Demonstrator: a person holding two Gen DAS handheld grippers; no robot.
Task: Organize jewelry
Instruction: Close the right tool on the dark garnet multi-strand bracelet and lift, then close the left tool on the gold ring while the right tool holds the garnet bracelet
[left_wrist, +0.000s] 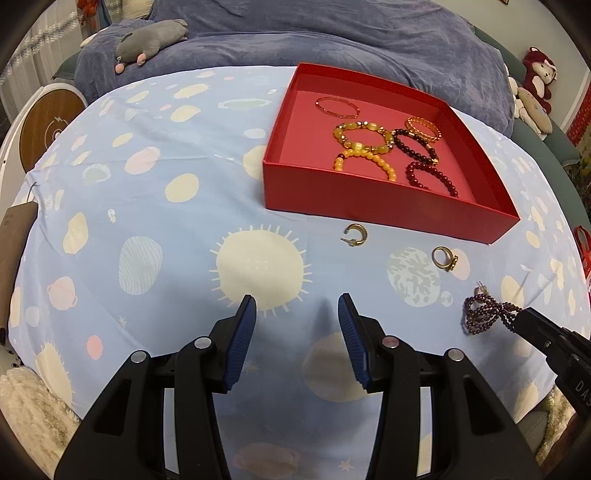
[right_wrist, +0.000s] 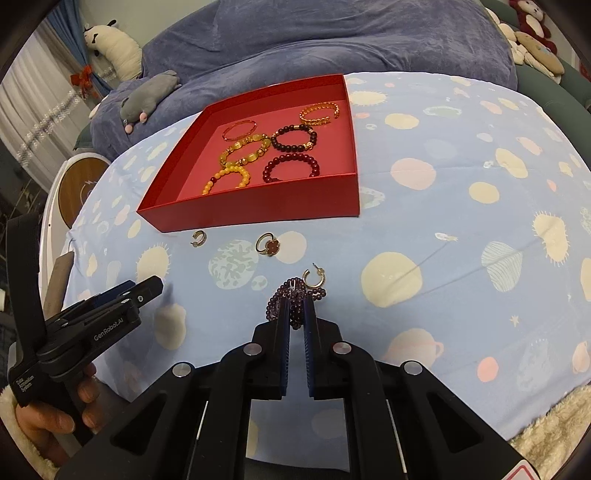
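Note:
My right gripper (right_wrist: 297, 306) is shut on a purple bead bracelet (right_wrist: 291, 290), which hangs bunched from its tips just over the planet-print cloth; the same bracelet (left_wrist: 484, 314) shows at the right of the left wrist view. A gold hoop earring (right_wrist: 314, 278) lies right beside it. A gold ring (left_wrist: 445, 258) and a second hoop earring (left_wrist: 355, 235) lie in front of the red box (left_wrist: 369, 206), which holds several bracelets. My left gripper (left_wrist: 297, 306) stands open over the cloth with nothing between its blue pads.
A blue blanket with a grey plush toy (left_wrist: 151, 40) lies behind the box. Stuffed animals (left_wrist: 535, 88) sit at the far right. A round wooden-topped device (left_wrist: 48, 129) stands past the cloth's left edge. A hand (right_wrist: 55, 417) holds the left gripper.

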